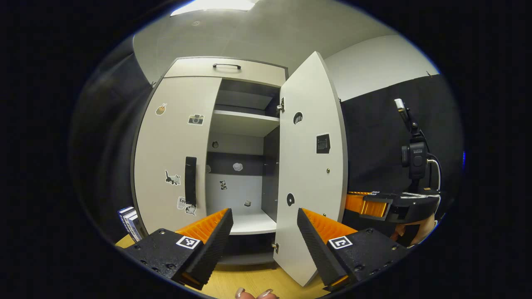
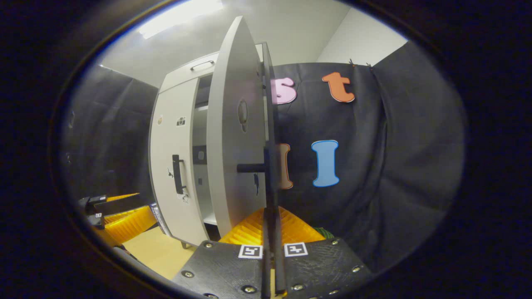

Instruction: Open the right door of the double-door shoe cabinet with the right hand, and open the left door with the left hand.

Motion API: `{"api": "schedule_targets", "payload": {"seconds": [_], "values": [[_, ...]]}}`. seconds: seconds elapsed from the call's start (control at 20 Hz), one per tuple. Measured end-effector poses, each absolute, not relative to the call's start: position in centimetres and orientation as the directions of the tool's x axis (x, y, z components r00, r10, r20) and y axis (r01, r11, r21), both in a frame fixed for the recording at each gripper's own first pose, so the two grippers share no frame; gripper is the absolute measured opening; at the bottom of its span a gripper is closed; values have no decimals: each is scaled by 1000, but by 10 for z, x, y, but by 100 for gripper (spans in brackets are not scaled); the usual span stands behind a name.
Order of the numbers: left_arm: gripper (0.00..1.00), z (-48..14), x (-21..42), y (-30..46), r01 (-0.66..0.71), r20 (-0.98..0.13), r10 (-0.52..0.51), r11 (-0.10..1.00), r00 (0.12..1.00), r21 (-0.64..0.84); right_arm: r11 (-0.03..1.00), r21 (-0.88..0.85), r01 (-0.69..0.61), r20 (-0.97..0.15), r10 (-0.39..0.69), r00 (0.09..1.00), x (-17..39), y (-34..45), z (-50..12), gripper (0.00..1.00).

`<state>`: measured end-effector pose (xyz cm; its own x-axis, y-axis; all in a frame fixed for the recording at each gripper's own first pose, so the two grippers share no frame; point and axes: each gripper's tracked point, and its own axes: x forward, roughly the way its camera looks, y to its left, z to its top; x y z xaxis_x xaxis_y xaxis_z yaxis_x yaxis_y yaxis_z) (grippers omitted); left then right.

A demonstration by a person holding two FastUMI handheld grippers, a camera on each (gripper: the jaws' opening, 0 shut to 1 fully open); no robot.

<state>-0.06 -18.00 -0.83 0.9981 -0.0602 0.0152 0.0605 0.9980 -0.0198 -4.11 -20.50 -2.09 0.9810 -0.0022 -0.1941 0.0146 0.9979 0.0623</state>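
- Straight ahead of the left gripper, the shoe cabinet stands with its left door shut and its right door swung out toward the camera.
- Both of this gripper's fingers are spread wide, holding nothing; the open compartment shows between them.
- Just above its left finger hangs the dark vertical handle of the left door, apart from the finger.
- Inside the cabinet a pale shelf crosses the upper part, and small stickers dot both doors and the back wall.
- Off to the right of the left gripper, the right gripper sits beyond the free edge of the open door, with a hand beneath it.
- Between the right gripper's own fingers, the right door's thin edge runs upward; the fingers are pressed together on that edge.
- Far to its left, the left gripper hovers low before the shut left door.
- Wooden floor lies below.
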Motion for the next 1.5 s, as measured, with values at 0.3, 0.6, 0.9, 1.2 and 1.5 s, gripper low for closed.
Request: {"api": "schedule_targets", "payload": {"seconds": [0.3, 0.6, 0.9, 1.2, 1.5], "values": [[93, 10, 3, -158, 12, 89, -8, 998, 996, -55, 996, 92, 7, -194, 11, 981, -50, -206, -18, 6], [96, 17, 27, -112, -15, 100, 19, 999, 995, -48, 992, 91, 86, -94, -77, 993, -94, -219, 30, 29], [96, 23, 69, -52, -16, 104, 18, 1000, 994, -18, 979, 134, 155, 10, -157, 987, -122, -183, 68, 95], [83, 17, 115, -16, 28, 115, -23, 999, 993, -42, 988, -1, 156, -21, -156, 988, -113, -115, 55, 99], [88, -9, 150, 1, 55, 67, -51, 997, 996, -50, 987, 9, 161, -50, -160, 986, -103, -74, 44, 99]]}}
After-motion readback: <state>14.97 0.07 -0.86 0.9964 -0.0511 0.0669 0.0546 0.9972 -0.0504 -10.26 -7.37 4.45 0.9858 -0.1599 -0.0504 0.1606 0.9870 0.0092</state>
